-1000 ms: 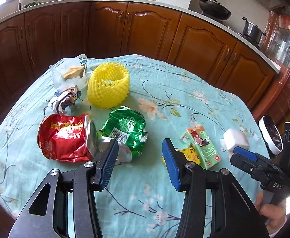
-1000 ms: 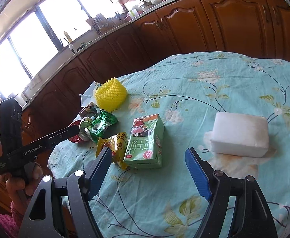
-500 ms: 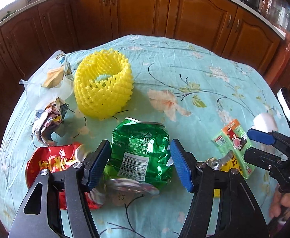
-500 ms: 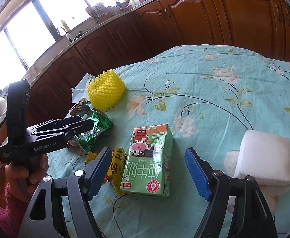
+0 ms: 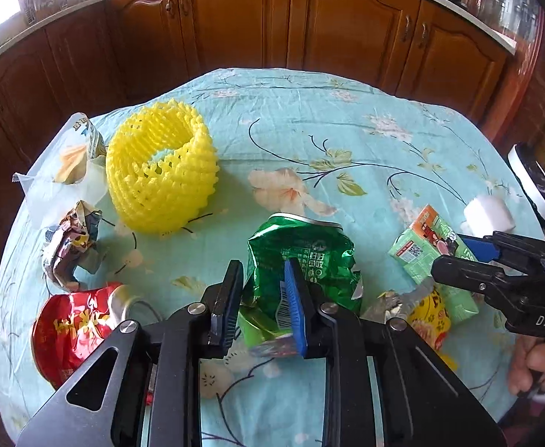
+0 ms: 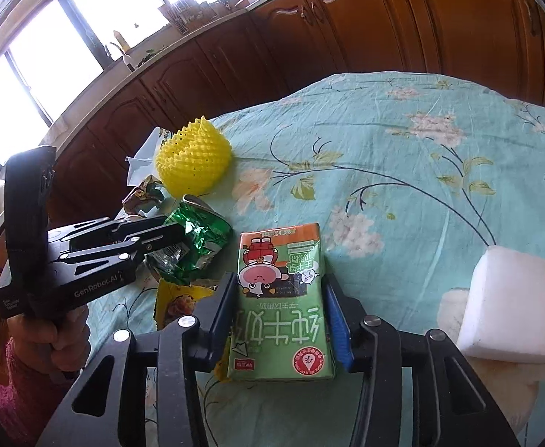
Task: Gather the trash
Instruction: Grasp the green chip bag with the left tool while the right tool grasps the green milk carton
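Item 1: my left gripper (image 5: 263, 300), lower centre of the left wrist view. Its fingers are pinched on the crumpled green snack bag (image 5: 302, 260); the bag's near end is squeezed between the pads, the rest bulges beyond the tips toward mid-frame.

Item 2: my right gripper (image 6: 280, 320), lower centre of the right wrist view. Its blue pads press both long sides of the green milk carton (image 6: 281, 298), which lies flat on the floral tablecloth (image 6: 402, 171) and runs up past the tips.

Item 3: yellow wrapper (image 6: 177, 300), partly under the carton's left edge.

Item 4: red snack bag (image 5: 71, 329), lower left of the left view.

Item 5: yellow foam net (image 5: 161, 171), upper left; crumpled wrapper (image 5: 69, 242) and clear plastic bag (image 5: 64, 167) beside it.

Item 6: white foam block (image 6: 514, 309), right edge, apart from the carton.
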Action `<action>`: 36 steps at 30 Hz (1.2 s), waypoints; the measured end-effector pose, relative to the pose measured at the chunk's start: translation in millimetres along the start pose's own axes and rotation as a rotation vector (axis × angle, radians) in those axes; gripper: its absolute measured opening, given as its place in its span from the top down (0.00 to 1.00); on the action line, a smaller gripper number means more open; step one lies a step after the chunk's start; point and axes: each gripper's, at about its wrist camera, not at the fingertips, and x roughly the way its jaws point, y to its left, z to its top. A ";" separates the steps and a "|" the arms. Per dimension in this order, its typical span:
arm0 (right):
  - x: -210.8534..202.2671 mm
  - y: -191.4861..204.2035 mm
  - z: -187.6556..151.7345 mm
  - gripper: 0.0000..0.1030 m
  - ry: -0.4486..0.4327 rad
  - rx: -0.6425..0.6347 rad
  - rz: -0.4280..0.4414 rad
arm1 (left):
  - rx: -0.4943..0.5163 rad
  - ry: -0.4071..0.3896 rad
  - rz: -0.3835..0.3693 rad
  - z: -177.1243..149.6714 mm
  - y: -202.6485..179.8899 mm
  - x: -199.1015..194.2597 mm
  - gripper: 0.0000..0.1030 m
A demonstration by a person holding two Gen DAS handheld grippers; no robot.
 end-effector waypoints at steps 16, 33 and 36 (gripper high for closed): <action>-46.1 -6.7 -3.5 0.56 -0.092 0.017 0.016 | -0.023 0.029 -0.096 -6.6 -19.1 0.4 0.78; -82.8 -22.2 -13.8 0.56 -0.156 0.063 -0.020 | -0.084 -0.039 -0.217 0.3 -33.1 -5.7 0.77; -95.7 -27.8 -14.9 0.56 -0.186 0.078 -0.027 | -0.089 -0.088 -0.206 5.8 -35.5 -21.2 0.77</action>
